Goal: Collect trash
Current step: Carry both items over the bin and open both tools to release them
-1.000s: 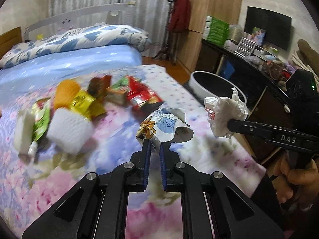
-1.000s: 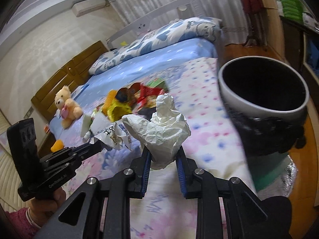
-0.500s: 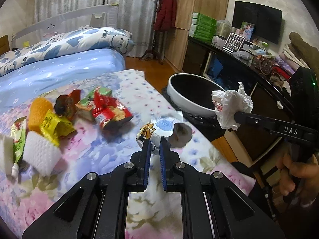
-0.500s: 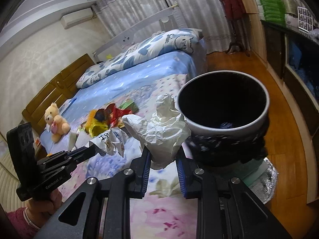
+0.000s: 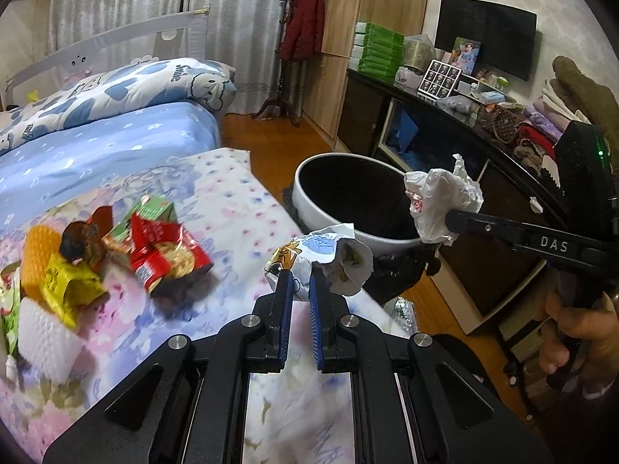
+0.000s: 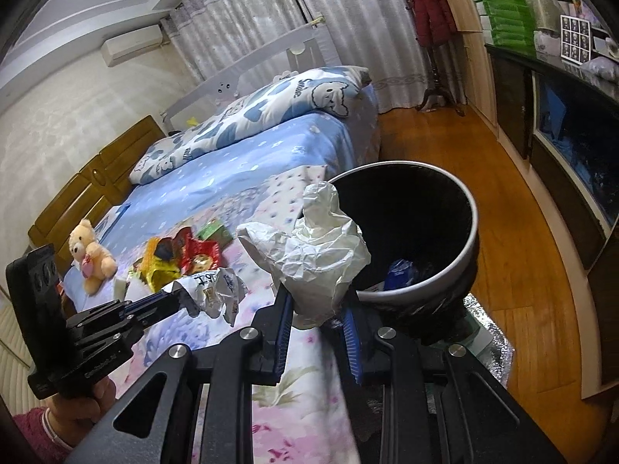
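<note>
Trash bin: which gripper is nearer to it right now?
Right. The right gripper holds its crumpled white paper at the trash bin rim; the left gripper, with its printed wrapper, is back over the bed.

You're in a home bedroom: bed (image 6: pixel 271 147) w/ cartoon quilt (image 5: pixel 127 89), teddy (image 6: pixel 91 257), coat stand (image 5: pixel 288 50), wall TV (image 5: pixel 485 34), curtains (image 6: pixel 309 19).

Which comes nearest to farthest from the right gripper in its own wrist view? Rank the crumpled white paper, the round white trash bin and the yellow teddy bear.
1. Crumpled white paper: clamped in the right gripper.
2. Round white trash bin: just beyond, to the right, on the floor.
3. Yellow teddy bear: far left, across the bed.
</note>
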A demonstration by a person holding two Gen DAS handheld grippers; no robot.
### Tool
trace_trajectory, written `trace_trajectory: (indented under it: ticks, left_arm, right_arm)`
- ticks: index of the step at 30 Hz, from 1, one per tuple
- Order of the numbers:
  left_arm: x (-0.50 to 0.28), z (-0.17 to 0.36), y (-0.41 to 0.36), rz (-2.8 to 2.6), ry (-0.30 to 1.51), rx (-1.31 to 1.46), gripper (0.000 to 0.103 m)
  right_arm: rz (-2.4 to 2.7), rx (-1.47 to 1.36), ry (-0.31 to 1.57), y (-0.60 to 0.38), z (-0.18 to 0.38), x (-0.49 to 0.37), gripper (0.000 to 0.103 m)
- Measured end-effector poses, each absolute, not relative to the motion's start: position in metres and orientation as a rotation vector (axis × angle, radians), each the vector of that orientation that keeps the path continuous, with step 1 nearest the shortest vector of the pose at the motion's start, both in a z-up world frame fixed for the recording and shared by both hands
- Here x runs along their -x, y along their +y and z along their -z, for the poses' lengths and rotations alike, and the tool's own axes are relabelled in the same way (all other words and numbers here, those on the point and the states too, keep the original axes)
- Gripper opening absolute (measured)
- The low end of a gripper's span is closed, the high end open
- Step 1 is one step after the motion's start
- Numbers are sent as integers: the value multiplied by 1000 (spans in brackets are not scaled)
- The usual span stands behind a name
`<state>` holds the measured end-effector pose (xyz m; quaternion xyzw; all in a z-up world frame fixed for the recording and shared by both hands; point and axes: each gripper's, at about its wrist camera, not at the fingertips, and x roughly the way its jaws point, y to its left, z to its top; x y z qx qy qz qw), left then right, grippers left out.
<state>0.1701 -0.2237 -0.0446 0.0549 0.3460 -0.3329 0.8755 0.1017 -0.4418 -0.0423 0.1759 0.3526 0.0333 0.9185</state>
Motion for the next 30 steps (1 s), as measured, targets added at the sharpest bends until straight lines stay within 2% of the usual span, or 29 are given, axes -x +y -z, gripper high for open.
trace_trajectory:
  ticks: [30]
  left_arm:
    - [-219,30,-321,759,720,-152,8]
  right_arm:
    - [1,-407,805,-503,55,-150,25]
